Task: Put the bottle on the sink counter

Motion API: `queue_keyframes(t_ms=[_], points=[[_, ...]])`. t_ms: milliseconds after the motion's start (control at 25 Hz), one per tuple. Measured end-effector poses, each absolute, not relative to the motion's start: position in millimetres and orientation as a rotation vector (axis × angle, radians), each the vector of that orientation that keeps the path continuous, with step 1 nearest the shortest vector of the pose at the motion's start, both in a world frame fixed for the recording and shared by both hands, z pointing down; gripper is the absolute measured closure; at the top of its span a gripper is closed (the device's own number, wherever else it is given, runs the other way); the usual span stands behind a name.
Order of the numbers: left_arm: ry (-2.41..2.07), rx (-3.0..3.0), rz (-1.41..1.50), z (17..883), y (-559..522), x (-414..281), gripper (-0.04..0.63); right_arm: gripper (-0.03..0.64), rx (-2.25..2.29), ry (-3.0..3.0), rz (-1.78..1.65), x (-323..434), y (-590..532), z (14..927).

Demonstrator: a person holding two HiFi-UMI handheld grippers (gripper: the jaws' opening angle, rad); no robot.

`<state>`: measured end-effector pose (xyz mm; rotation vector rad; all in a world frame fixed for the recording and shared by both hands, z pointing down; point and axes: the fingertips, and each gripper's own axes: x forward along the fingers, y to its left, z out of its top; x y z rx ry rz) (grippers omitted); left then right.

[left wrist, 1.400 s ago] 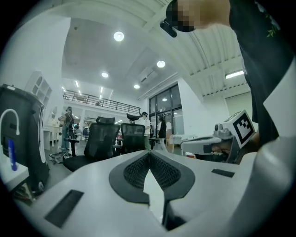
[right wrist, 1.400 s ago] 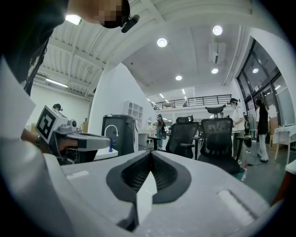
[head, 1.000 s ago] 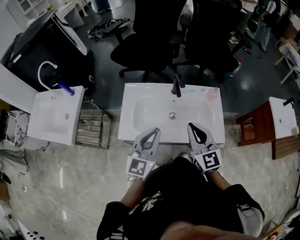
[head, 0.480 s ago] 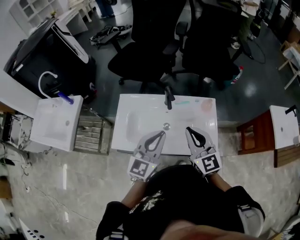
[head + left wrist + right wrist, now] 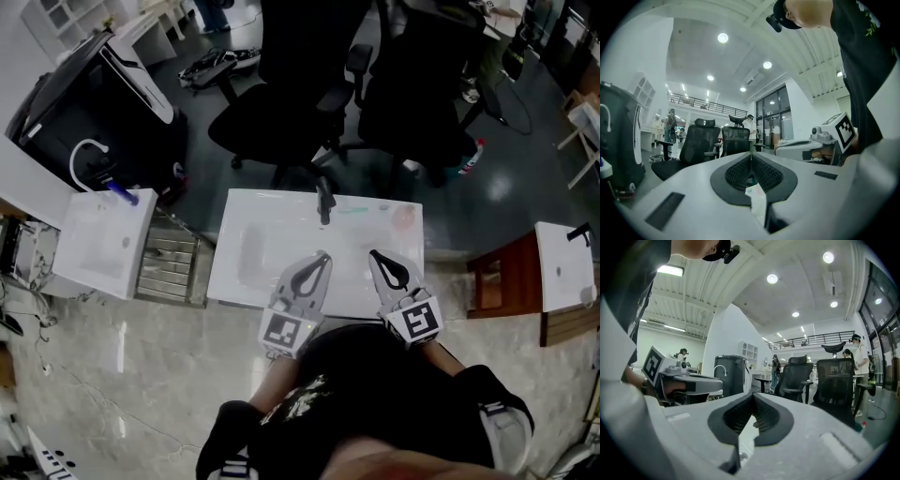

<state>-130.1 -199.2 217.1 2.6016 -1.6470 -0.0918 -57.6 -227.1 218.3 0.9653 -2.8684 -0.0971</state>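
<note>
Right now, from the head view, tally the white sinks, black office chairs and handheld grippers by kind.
White rectangular ceramic sinks: 3
Black wheeled office chairs: 2
Grey two-jaw grippers: 2, the left gripper and the right gripper
Total: 7

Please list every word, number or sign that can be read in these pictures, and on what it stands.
No readable text anywhere.
Cubes on the left gripper and right gripper: square black-and-white marker patterns only, no letters.
The person's shirt: white print, too blurred to read.
</note>
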Motion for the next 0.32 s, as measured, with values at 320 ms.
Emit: queue_keyframes(t_ms=[320], points=[[-1.697, 2.549, -0.057, 235.1, -216.9, -124.7, 0.575, 0.623, 0.892, -2.875, -0.122, -51.9, -243.2, 233.5]])
